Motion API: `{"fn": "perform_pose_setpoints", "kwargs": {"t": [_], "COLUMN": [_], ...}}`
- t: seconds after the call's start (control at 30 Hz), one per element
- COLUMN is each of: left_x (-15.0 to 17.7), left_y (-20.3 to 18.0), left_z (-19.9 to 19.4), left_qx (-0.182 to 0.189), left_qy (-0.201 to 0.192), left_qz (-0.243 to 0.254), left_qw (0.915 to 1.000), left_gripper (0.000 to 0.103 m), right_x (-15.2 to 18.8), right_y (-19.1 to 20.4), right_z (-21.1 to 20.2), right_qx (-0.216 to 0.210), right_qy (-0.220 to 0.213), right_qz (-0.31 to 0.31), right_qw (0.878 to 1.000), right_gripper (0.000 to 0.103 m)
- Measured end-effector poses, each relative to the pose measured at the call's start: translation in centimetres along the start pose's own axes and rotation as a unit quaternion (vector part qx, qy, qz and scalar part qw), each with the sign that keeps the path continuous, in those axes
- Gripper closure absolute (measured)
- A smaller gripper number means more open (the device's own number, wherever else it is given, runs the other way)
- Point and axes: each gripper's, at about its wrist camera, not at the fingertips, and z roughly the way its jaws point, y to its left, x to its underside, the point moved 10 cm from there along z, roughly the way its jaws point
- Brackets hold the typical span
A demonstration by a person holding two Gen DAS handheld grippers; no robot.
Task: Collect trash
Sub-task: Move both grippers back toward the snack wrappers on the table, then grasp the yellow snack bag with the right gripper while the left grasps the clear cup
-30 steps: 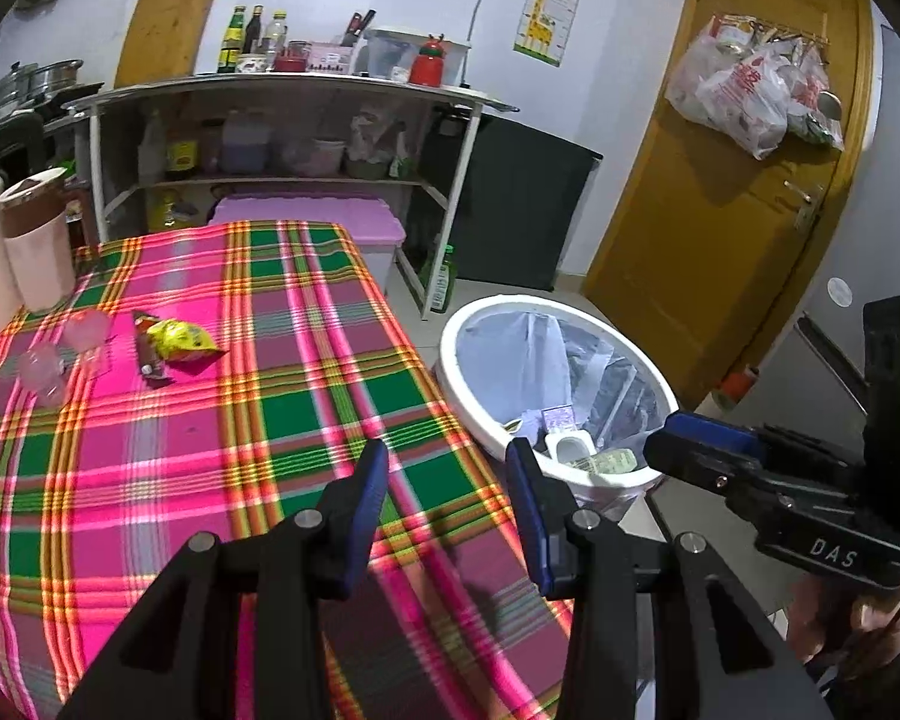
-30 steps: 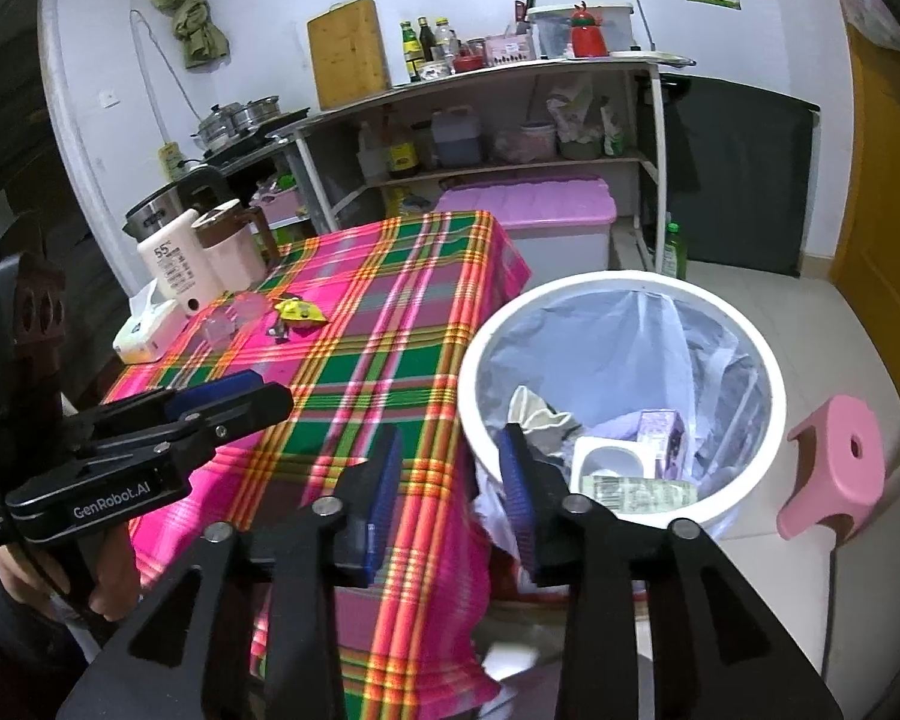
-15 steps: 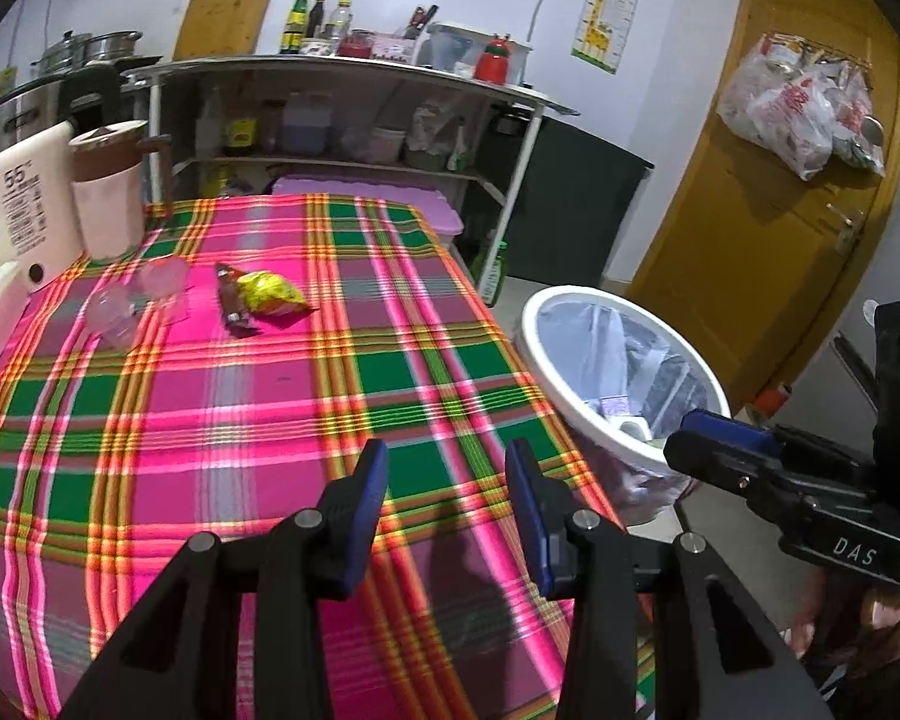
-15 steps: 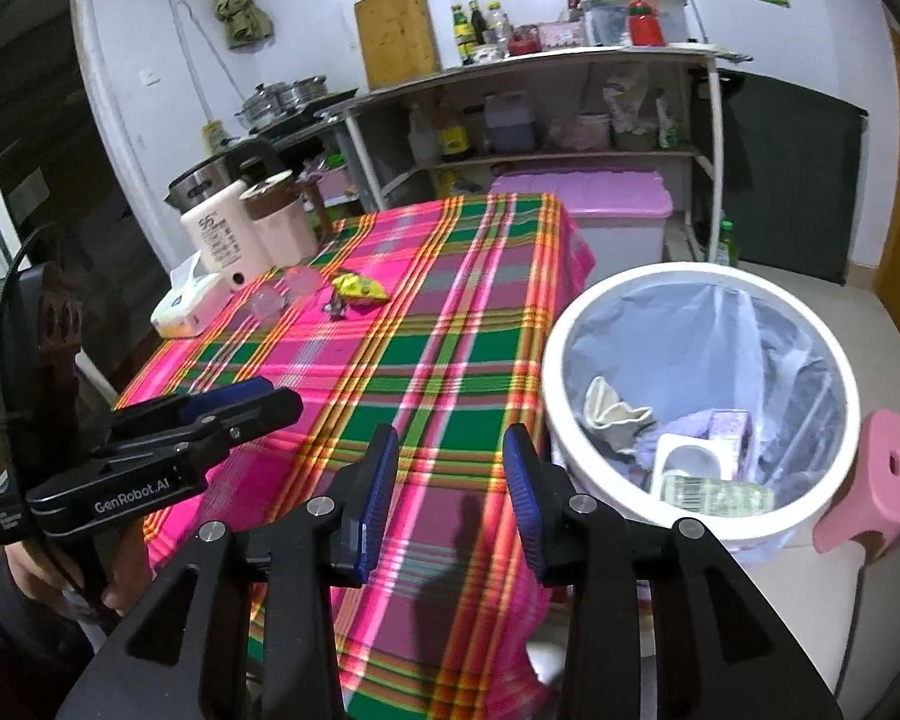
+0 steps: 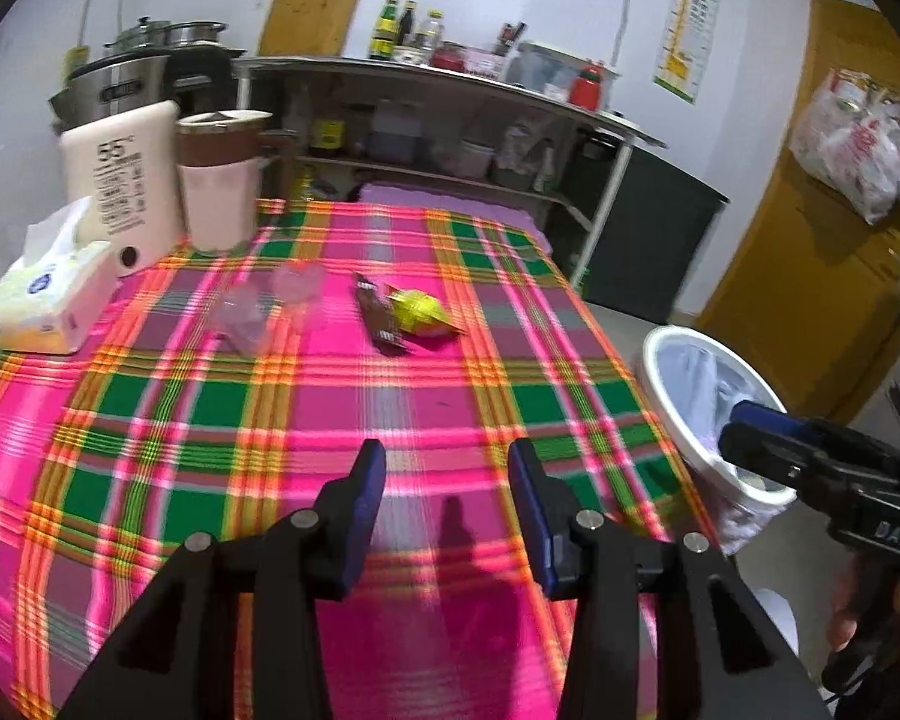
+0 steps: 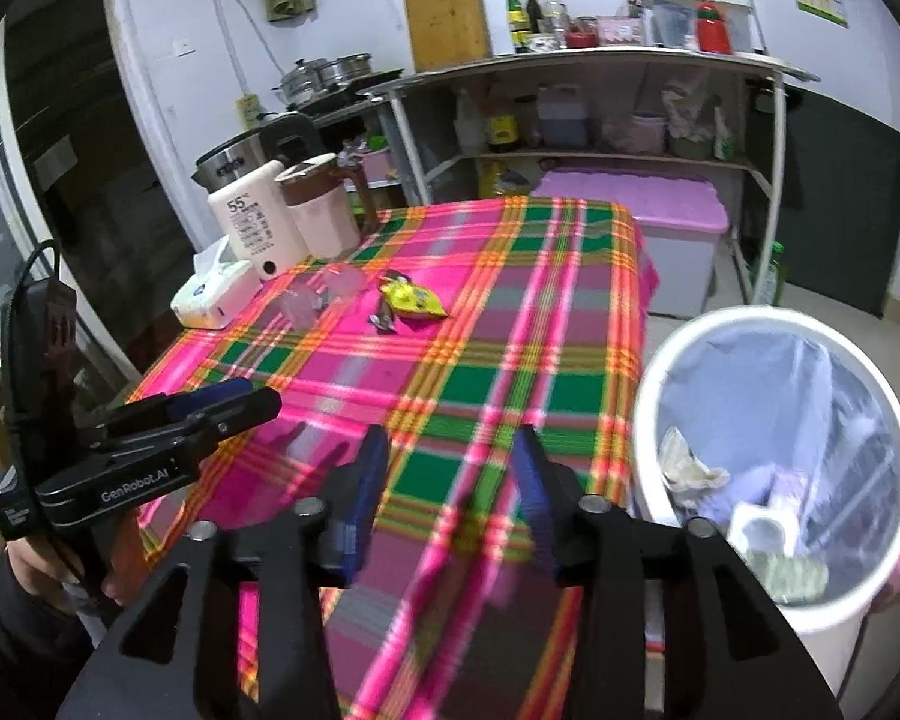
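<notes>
1. Trash is lying ahead of my left gripper [image 5: 447, 474]: a yellow wrapper [image 5: 421, 313] touching a brown wrapper [image 5: 378, 315] on the plaid tablecloth [image 5: 342, 414].
2. I am holding both grippers spread and empty; the right gripper [image 6: 450, 465] is hanging left of the trash bin [image 6: 720, 324], ready for drops.
3. Motion blur is smearing two clear cups [image 5: 270, 306]; the bin's far side is being cut off in the left view.

You stood in a small home kitchen. Steel pots [image 6: 324, 75] and a rice cooker [image 6: 240, 159] sat by the wall, a wooden chopping board [image 6: 447, 15] leaned above a metal shelf rack [image 6: 600, 108] crowded with sauce bottles [image 6: 531, 12] and jars. A plaid cloth covered the dining table [image 6: 510, 324], and plastic bags [image 5: 864, 144] hung on the wooden door [image 5: 810, 252].
</notes>
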Motion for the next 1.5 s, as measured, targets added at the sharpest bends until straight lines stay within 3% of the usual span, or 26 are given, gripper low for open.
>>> {"fn": "perform_pose_setpoints", "kwargs": {"t": [0.4, 0.63, 1.23, 1.5], "left_x": [-3.6, -4.1, -5.5, -5.4], "left_y": [8.0, 11.3, 13.7, 13.4], "left_z": [2.0, 5.0, 10.3, 11.2], "left_qx": [-0.064, -0.069, -0.089, -0.102], "left_qy": [-0.014, 0.006, 0.033, 0.035], "left_qz": [-0.05, -0.102, -0.14, -0.112], "left_qw": [0.9966, 0.9924, 0.9856, 0.9879], "left_gripper": [0.051, 0.047, 0.045, 0.048], "right_x": [-3.5, -5.3, -7.5, -7.4], "right_y": [2.3, 2.5, 2.5, 2.1], "right_z": [6.5, 10.4, 20.1, 21.6], "right_qx": [-0.01, -0.012, -0.035, -0.037], "right_qy": [0.028, 0.044, 0.091, 0.109], "right_qz": [-0.048, -0.06, -0.068, -0.052], "right_qw": [0.998, 0.997, 0.993, 0.992], "right_gripper": [0.05, 0.05, 0.05, 0.051]}}
